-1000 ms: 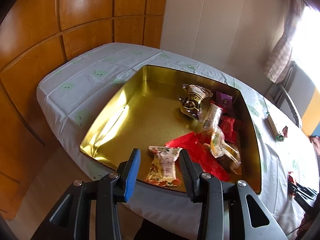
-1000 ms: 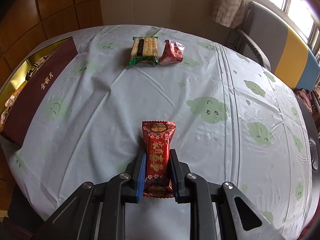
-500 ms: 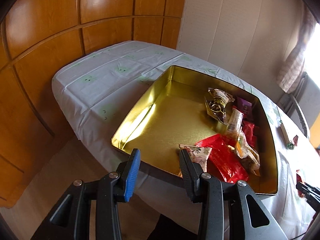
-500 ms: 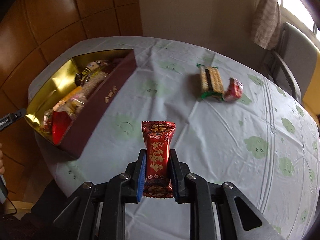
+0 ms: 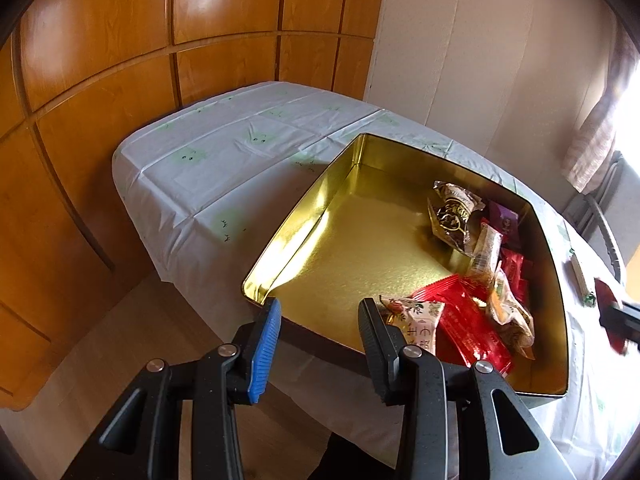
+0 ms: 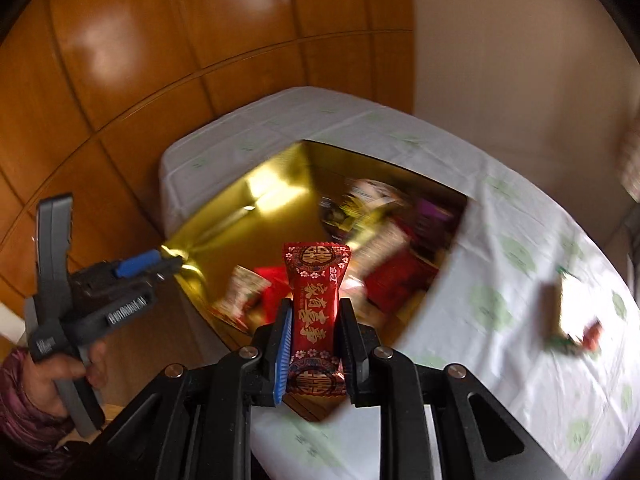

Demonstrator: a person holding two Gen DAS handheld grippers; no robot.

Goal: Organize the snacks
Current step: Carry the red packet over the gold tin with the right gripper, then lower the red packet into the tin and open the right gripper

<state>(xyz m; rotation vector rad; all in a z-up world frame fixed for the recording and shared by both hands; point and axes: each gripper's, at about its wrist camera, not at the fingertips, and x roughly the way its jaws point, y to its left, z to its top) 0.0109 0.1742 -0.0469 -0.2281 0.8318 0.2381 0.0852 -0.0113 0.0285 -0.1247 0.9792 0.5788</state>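
Note:
My right gripper (image 6: pixel 315 305) is shut on a red snack packet (image 6: pixel 314 276) with gold characters, held upright above the near edge of the gold tin (image 6: pixel 248 236). The view behind it is blurred. My left gripper (image 5: pixel 320 308) stands open with nothing between its fingers, just outside the tin's near left rim (image 5: pixel 280 244). Inside the tin lie several packets: a red one (image 5: pixel 468 324), a white floral one (image 5: pixel 420 320) and a brown one (image 5: pixel 452 212). In the right wrist view the left gripper (image 6: pixel 158 265) shows at the left, held by a hand (image 6: pixel 52 376).
The tin sits on a table (image 5: pixel 224 152) with a white cloth printed with green faces. A biscuit pack (image 6: pixel 570 304) and a small red packet (image 6: pixel 592 332) lie on the cloth to the right. Wooden wall panels (image 5: pixel 120 60) stand close behind; a chair (image 5: pixel 600 224) is at far right.
My right gripper, still holding the red packet, swung left and up from over the open cloth to the tin. My left gripper drew back from over the tin to its near left rim.

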